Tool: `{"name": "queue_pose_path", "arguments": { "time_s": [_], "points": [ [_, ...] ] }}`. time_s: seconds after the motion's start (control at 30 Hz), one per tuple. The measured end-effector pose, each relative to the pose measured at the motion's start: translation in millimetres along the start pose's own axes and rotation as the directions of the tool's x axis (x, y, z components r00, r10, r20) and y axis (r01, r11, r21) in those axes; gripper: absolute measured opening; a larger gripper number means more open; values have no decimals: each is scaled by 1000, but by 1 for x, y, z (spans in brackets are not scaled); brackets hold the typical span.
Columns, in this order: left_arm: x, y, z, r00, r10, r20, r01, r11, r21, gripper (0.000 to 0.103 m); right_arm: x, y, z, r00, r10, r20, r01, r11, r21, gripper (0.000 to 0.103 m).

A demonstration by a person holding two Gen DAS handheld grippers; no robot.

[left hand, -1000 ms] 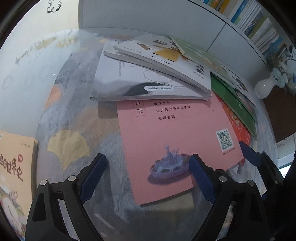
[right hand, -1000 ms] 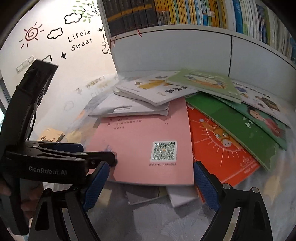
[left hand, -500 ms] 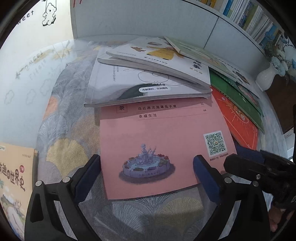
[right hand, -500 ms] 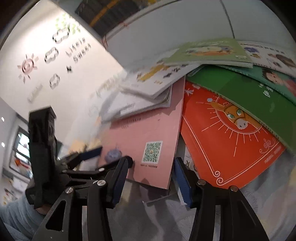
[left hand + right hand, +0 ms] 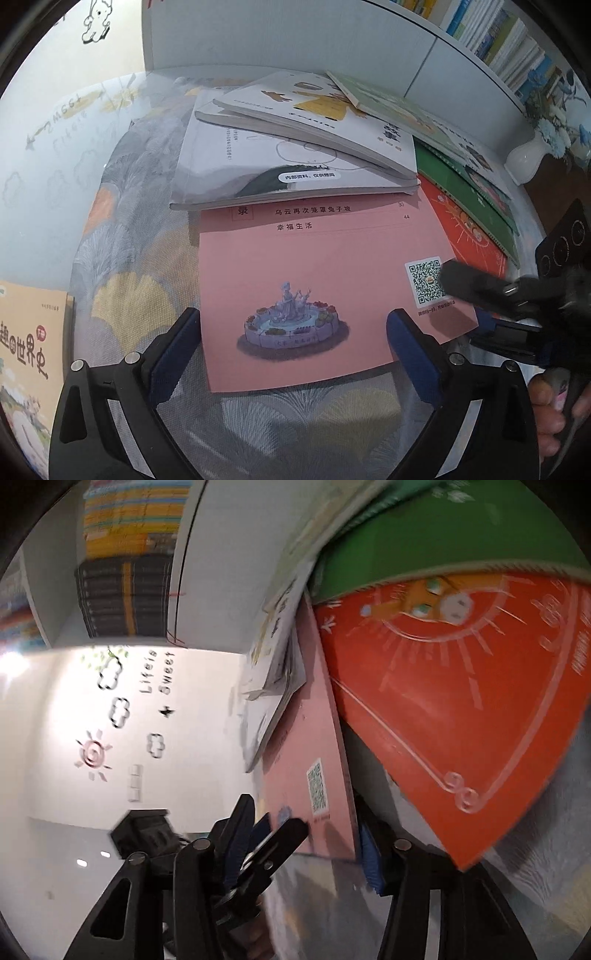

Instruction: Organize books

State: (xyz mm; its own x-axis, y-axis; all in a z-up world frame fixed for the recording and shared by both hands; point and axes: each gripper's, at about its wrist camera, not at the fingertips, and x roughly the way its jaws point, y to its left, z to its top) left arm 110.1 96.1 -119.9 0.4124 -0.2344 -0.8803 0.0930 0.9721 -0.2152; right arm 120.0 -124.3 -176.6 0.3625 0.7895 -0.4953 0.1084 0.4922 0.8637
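Left wrist view: the left tool (image 5: pixel 293 341) is spread wide, holding nothing. The pink book (image 5: pixel 325 288) lies flat on the patterned table (image 5: pixel 125 258), its near edge between the 2 blue pads; contact with them cannot be told. Its far end is tucked under a white book (image 5: pixel 266 173). The right tool (image 5: pixel 476 295) straddles its right corner.

Right wrist view, blurred and rolled: the right tool (image 5: pixel 306 845) is seen partly closed, its jaws having just been closing, with the pink book's (image 5: pixel 314 753) corner between them. An orange book (image 5: pixel 461 701) lies just beside.
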Motion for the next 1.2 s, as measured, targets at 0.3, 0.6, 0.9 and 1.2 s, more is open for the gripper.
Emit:
{"name": "queue_pose_path", "arguments": {
  "time_s": [0.3,0.6,0.9,1.2],
  "points": [
    [-27,6,-9,997,-40,-63,36,997,-72,99,-5,38,-5,985,-137,101,152,976,-157,11],
    [-76,23,-42,997,-16,-71,8,993,-115,99,-76,57,-16,959,-155,237,188,974,-126,8],
    [-118,39,-68,998,-56,-20,52,984,-172,100,-111,125,-66,945,-205,253,292,876,-383,11],
    [-158,93,-96,999,30,25,-21,960,-278,100,-55,165,-118,988,-111,108,152,844,-515,19]
  ]
}}
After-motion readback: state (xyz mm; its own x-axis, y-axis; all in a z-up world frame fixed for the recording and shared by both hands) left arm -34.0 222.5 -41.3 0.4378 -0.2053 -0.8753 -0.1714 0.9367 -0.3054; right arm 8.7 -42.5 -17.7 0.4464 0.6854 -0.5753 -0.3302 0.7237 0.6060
